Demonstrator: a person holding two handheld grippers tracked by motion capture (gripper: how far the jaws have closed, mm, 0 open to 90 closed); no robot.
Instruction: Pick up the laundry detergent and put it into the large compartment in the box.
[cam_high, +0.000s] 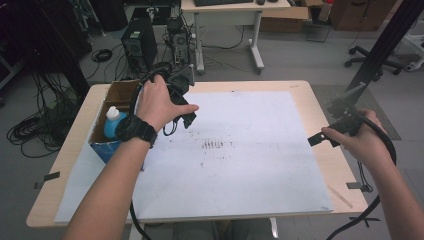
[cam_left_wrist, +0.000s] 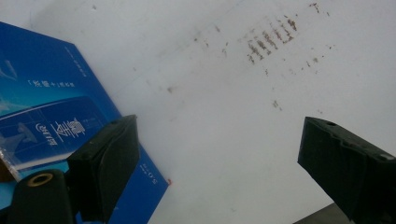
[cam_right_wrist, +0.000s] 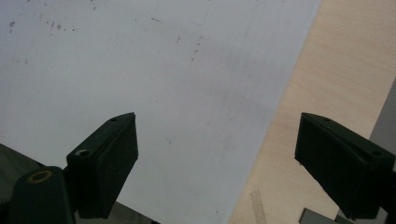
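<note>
Hovering with jaws spread and empty, the left claw (cam_high: 186, 117) hangs just beside the open blue cardboard box (cam_high: 106, 145) on the wooden table's (cam_high: 320, 107) left side; the right claw (cam_high: 316, 138) gapes above the table's right edge.

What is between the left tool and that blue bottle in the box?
Nothing visible. The left tool, jaws open, hangs above the white sheet beside the cardboard box. The blue bottle stands in the open-topped box, its wall alongside.

hand-held grippers (cam_high: 187, 117): 2 | box (cam_high: 107, 150): 1 | bottle (cam_high: 114, 122): apparently 1
</note>
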